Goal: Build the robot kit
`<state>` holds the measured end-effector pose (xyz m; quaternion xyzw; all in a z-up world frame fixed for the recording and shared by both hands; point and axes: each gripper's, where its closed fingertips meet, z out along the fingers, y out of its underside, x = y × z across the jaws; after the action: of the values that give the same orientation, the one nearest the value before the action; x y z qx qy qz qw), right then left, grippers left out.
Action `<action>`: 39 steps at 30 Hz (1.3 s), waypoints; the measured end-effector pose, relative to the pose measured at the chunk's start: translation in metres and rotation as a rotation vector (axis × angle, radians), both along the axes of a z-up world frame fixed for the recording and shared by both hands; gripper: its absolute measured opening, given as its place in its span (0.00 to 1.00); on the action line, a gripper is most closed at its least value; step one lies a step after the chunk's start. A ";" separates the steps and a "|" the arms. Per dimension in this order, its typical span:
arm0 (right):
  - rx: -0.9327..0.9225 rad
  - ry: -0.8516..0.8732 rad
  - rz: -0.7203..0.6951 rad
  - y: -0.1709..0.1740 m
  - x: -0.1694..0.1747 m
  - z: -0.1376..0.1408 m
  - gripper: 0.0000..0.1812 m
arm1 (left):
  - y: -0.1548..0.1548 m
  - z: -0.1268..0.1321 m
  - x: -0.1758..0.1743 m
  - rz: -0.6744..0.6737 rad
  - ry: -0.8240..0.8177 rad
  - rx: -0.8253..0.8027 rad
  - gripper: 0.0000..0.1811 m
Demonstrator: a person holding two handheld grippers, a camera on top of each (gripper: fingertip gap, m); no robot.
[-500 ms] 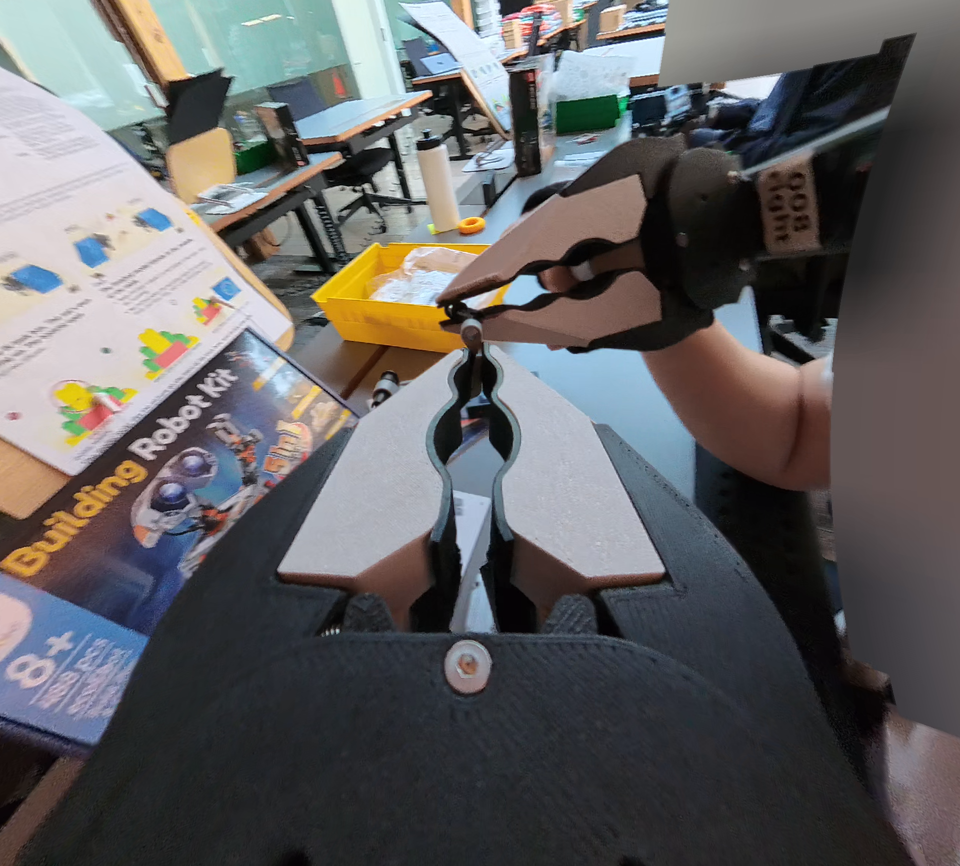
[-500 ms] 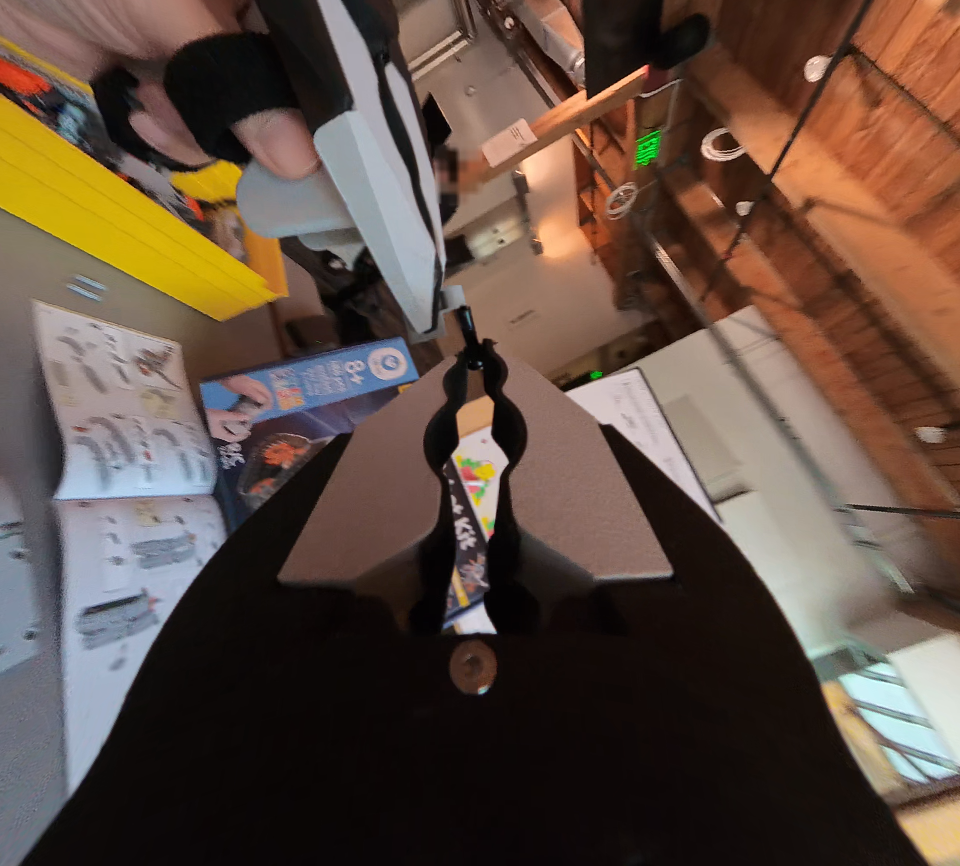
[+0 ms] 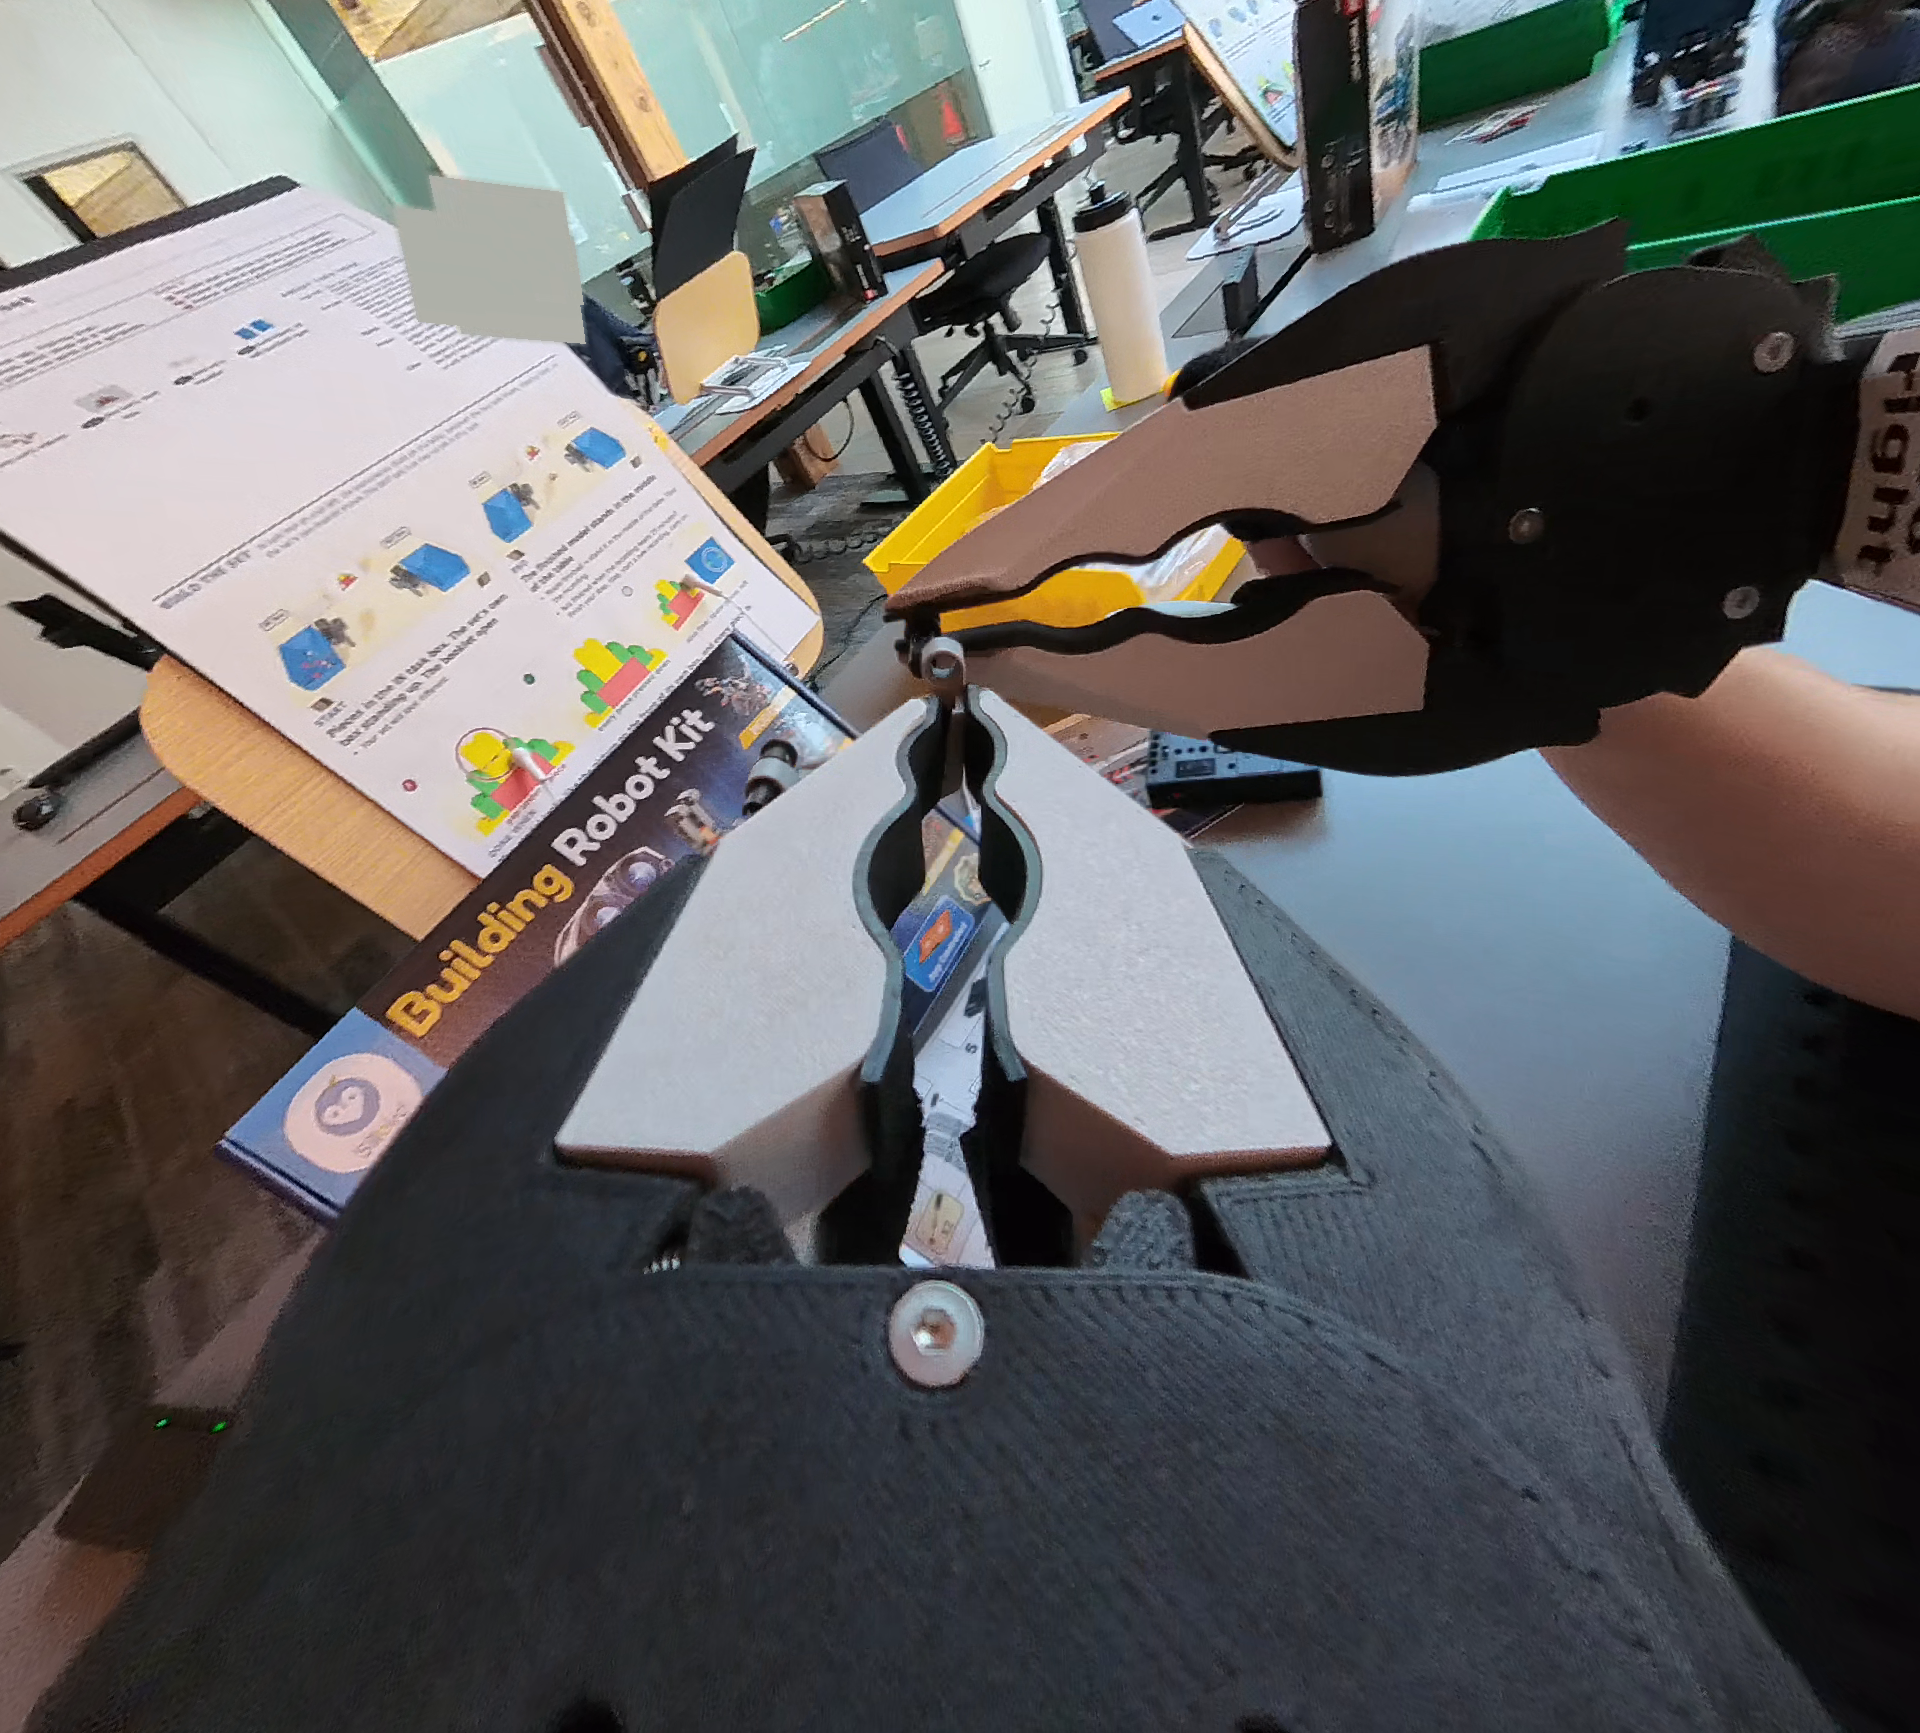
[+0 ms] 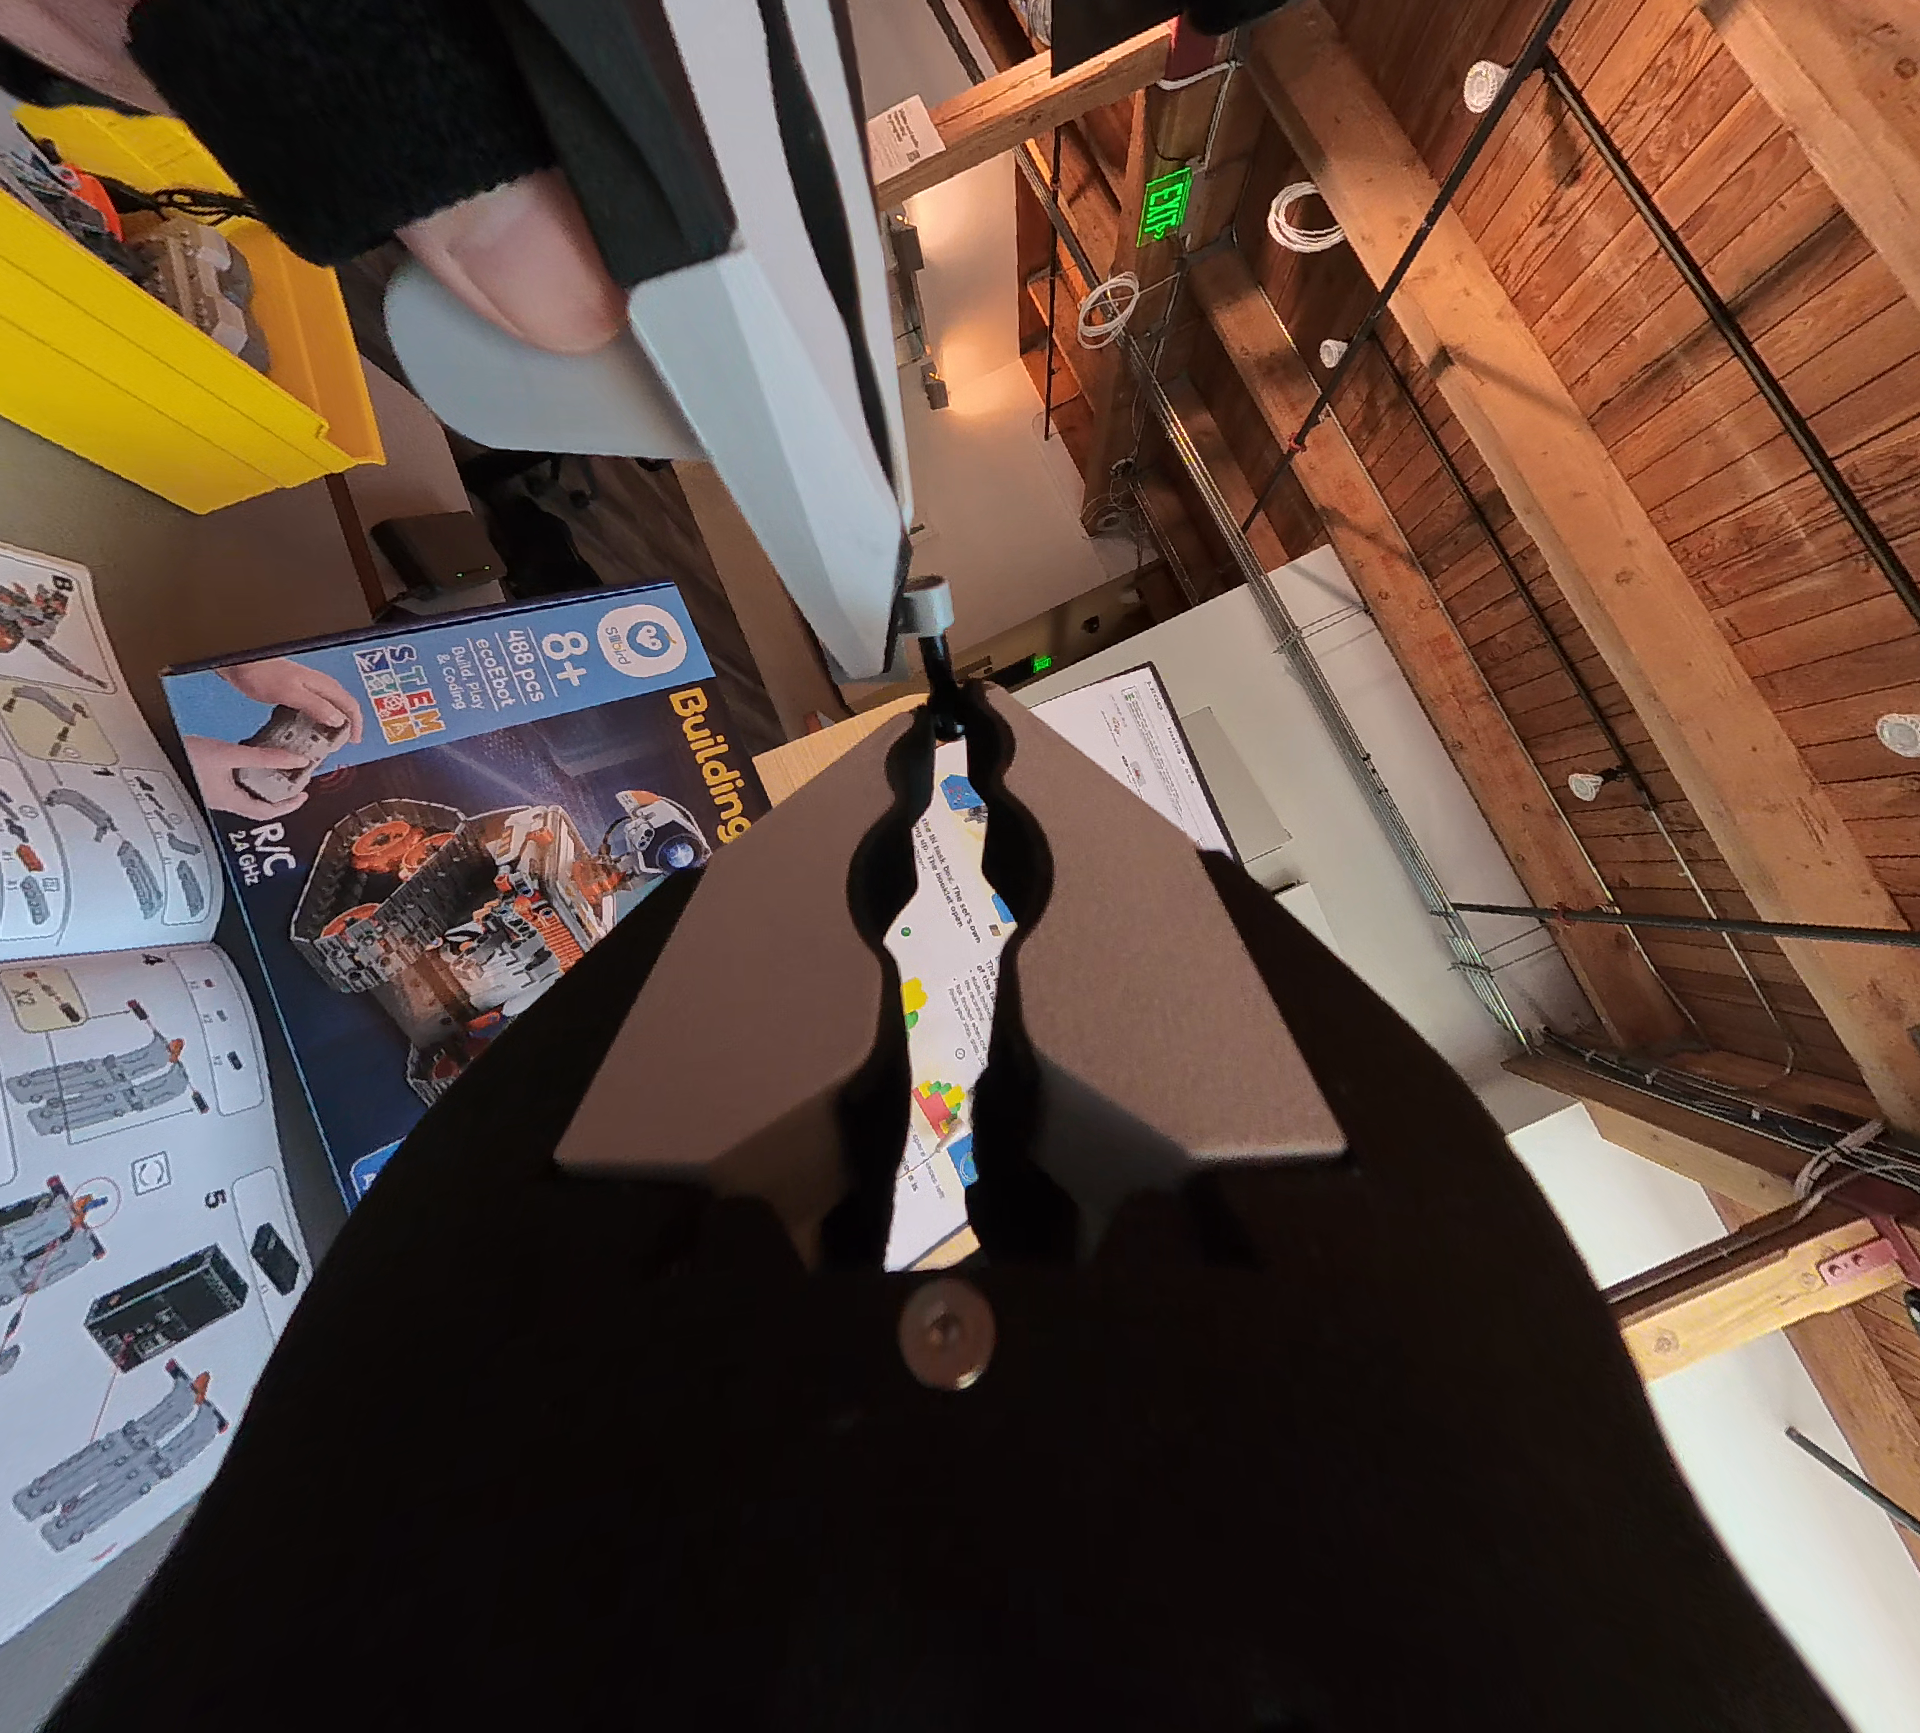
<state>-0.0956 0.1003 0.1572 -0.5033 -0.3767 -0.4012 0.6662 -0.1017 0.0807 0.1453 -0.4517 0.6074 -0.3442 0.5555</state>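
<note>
pinching a thin black pin [image 4: 935, 667] at the very tips, the right gripper [image 4: 940, 719] has its jaws together on it, with only the pin's lower end caught. the left gripper [image 3: 951, 715] meets it nose to nose at a right angle, and its jaws appear clamped on a small grey sleeve [image 3: 940, 657] that sits on the pin's other end. how much of the sleeve lies inside them is hard to tell. both pieces hang in the air between the two tips, above the dark tabletop [image 3: 1507, 904] and well clear of it. below lie a blue kit box [image 3: 582, 862] and an open booklet [image 4: 104, 1060], with a yellow bin [image 3: 966, 509] farther back and a printed sheet [image 3: 364, 540] propped on a board to the left. so slight a hold looks easy to lose. steady pressure, with pin and sleeve kept in one straight line and no twisting, would suit parts this small.
</note>
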 end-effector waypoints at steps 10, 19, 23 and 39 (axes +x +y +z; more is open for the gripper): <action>0.048 -0.037 0.027 0.002 0.003 -0.002 0.02 | 0.002 -0.003 0.003 0.002 0.004 -0.051 0.00; 0.059 -0.042 0.030 0.001 0.004 -0.001 0.02 | 0.001 -0.002 0.005 -0.014 -0.010 -0.045 0.00; 0.039 -0.022 0.018 0.003 0.005 -0.002 0.02 | 0.004 -0.003 0.005 -0.015 -0.010 -0.049 0.00; 0.030 0.002 0.006 0.002 0.007 -0.002 0.02 | 0.003 0.003 0.008 -0.036 -0.071 -0.061 0.01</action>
<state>-0.0887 0.1027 0.1555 -0.4923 -0.3714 -0.4044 0.6753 -0.0940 0.0835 0.1486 -0.4447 0.5846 -0.3884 0.5564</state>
